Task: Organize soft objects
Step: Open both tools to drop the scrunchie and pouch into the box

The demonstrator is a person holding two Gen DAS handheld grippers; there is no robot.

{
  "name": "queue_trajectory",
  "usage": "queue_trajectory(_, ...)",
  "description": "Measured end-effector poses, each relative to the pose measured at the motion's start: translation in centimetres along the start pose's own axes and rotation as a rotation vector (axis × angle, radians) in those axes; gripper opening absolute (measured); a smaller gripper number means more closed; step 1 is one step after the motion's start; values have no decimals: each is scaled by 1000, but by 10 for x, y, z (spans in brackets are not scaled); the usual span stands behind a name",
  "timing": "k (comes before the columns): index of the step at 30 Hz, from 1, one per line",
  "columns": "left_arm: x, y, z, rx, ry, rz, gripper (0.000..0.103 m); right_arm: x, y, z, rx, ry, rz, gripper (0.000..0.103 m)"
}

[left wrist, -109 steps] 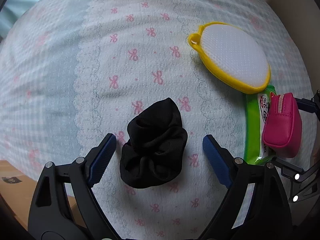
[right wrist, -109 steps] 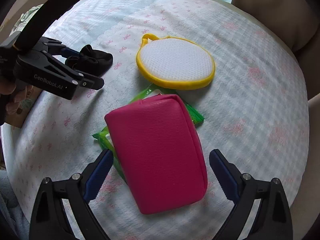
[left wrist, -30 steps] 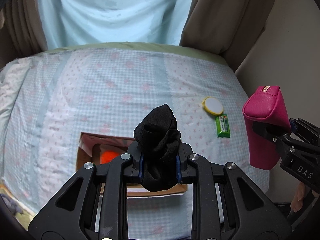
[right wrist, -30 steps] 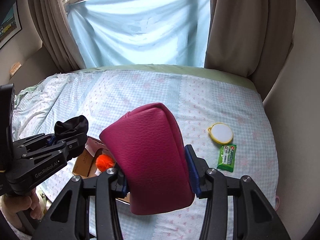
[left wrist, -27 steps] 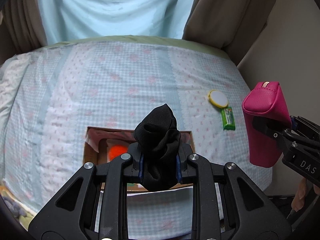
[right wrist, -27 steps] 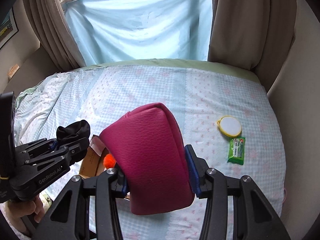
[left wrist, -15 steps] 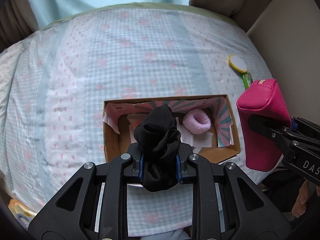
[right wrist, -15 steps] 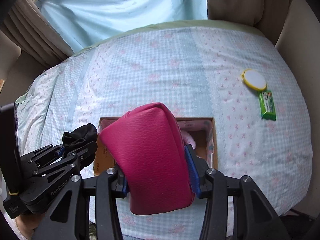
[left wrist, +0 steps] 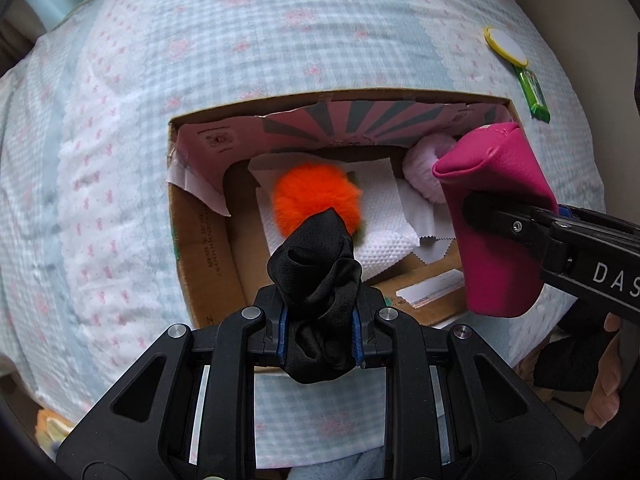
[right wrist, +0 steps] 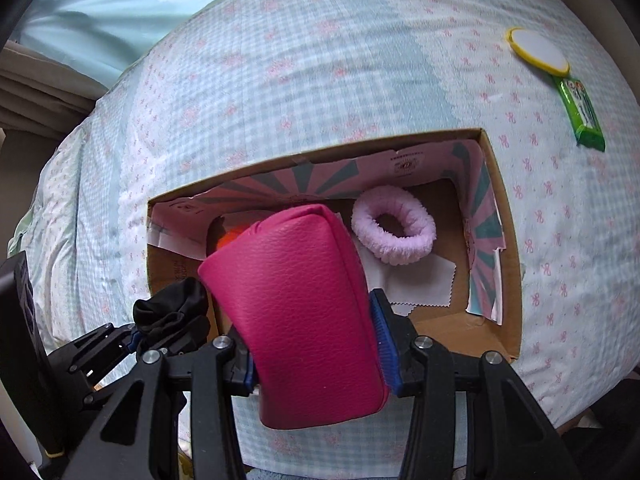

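Your left gripper point(left wrist: 319, 336) is clamped on the black scrunchie point(left wrist: 316, 292), which sticks up bunched between the blue pads, held above the near edge of the cardboard box point(left wrist: 200, 236). Your right gripper point(right wrist: 316, 360) is clenched on the magenta pouch point(right wrist: 304, 312), upright in the jaws, held over the near middle of the same box point(right wrist: 508, 280); in the left wrist view the pouch point(left wrist: 496, 216) hangs over the box's right end.

Inside the box: an orange pom-pom point(left wrist: 316, 196) lies on white paper towel point(left wrist: 384, 240) near the middle, partly behind the scrunchie; a lilac fluffy scrunchie point(right wrist: 394, 236) lies toward the right end, beside the pink-and-grey striped liner point(right wrist: 484, 236). The box sits on a checked blue-and-pink bedspread point(right wrist: 320, 80).

Far right on the bedspread, well apart from the box, a yellow-rimmed round pad point(right wrist: 538, 52) lies just beside a green packet point(right wrist: 584, 114).
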State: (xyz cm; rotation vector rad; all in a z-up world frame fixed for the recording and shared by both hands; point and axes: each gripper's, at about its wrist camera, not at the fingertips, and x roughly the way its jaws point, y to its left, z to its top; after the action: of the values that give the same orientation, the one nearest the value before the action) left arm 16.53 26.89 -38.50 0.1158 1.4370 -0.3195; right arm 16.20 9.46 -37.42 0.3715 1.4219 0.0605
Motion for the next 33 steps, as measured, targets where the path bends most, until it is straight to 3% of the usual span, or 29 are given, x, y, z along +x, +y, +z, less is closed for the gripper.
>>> queue_trajectory(5,16,-8,8,17,33,-17,20,13,-10,5,34,39,0,43)
queue_trajectory(9,11,-6,8,20,-8,-30,21,21,-15,8,51,65,23,47)
queue_trajectory(10,10,-4,9,11,-7,-35,31,21,-15,9,51,58,23,50)
queue_trajectory(11,10,-3,11,3,2,-31,70,20,-16,8,54,44,22,62)
queue_trajectory(12,12,-3,12,0,15,-27,100,19,-18,8,58,23,16,85)
queue_trajectory(13,13,-2,13,0,18,-24,103,16,-19,8,61,-3,6,96)
queue_trajectory(14,16,-2,12,1,24,-20,103,12,-20,7,60,-35,-4,103)
queue_trajectory(17,20,-2,8,4,41,-13,103,3,-24,6,44,-90,-32,103)
queue_trajectory(33,-17,-1,-6,-19,-25,12,103,-29,-16,-2,-2,-163,-21,103)
